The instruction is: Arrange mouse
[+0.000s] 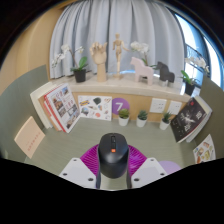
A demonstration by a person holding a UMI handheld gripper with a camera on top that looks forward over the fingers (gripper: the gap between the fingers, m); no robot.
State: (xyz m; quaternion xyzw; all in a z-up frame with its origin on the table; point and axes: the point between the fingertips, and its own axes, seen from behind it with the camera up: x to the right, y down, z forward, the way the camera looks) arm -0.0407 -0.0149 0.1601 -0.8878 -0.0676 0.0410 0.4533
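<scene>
A black computer mouse [111, 153] with an orange mark near its scroll wheel sits between my two fingers. The magenta pads [92, 158] press against both its sides, and it is held above the olive-green table [60, 135]. My gripper [111, 165] is shut on the mouse. The mouse's rear end is hidden behind the gripper body.
A white shelf [120, 88] beyond the fingers carries white orchids, wooden figures and a white horse figure. Below it stand small potted plants [125, 115], a purple card [119, 104], magazines at the left [60, 108] and a book at the right [187, 118].
</scene>
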